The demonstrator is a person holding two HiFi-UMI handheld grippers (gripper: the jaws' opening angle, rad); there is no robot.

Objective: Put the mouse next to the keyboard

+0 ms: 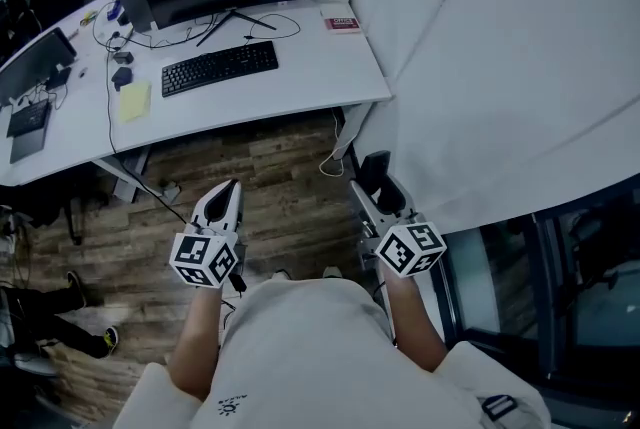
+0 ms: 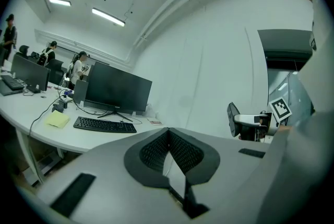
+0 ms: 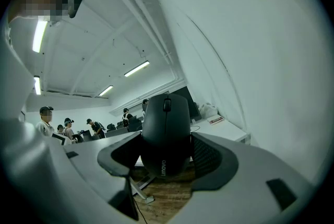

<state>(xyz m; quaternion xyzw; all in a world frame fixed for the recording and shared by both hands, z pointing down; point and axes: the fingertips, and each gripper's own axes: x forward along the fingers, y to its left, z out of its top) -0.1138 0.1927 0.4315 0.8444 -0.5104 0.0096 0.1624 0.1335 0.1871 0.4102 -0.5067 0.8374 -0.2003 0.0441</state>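
a black rounded plastic mouse (image 3: pixel 166 124) is pinched by the right gripper (image 3: pixel 167 155); the left gripper (image 2: pixel 168 139) is pressed together.

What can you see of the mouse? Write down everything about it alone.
The mouse is black, smooth and matt, like plastic, with a scroll wheel between two buttons and a small brand name near its rear. No cable shows. The right gripper clamps its sides, wheel end pointing away. It hangs in the air above the wooden floor, short of the desk.
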